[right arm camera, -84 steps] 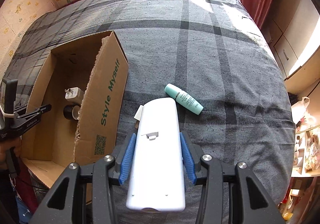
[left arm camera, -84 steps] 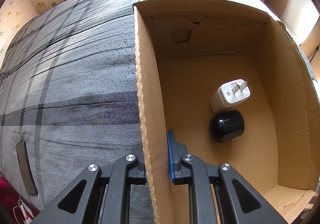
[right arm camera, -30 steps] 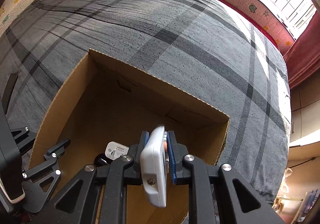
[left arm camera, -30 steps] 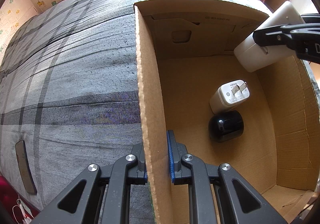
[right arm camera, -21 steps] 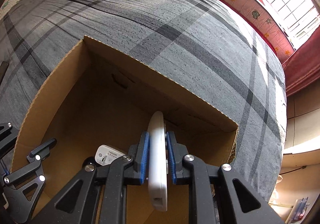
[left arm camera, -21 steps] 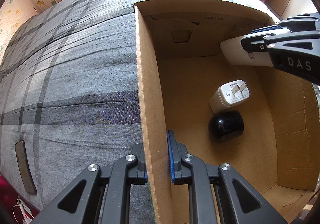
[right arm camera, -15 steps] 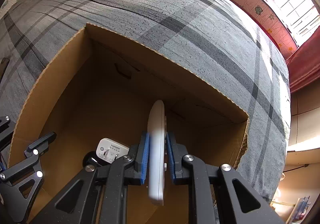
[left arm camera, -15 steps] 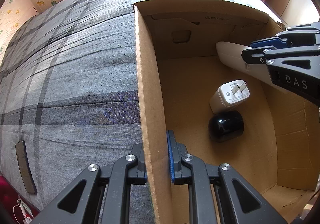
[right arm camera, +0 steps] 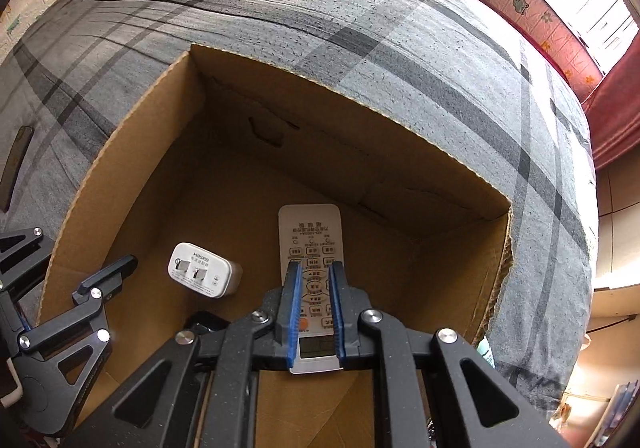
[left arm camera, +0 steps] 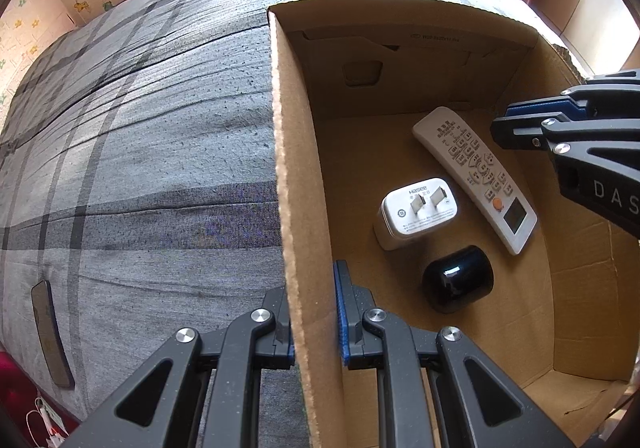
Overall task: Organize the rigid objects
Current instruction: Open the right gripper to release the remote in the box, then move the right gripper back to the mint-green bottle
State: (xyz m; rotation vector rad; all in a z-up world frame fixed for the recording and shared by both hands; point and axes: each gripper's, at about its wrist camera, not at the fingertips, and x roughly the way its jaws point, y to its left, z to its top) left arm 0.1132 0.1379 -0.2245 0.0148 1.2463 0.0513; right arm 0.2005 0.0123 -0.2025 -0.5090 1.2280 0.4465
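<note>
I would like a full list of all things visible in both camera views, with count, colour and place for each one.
box: 1, brown cardboard, open on top, on the bed
remote: 1, white, buttons up, flat on the box floor by the right wall
charger: 1, white, prongs showing, on the box floor left of the remote
black object: 1, glossy and rounded, on the box floor near the charger
bedcover: 1, grey plaid, under the box
flat dark object: 1, on the bedcover near its left edge; cannot tell what it is
left gripper: 1, black with blue pads, shut on the box wall
right gripper: 1, black with blue pads, open above the remote
</note>
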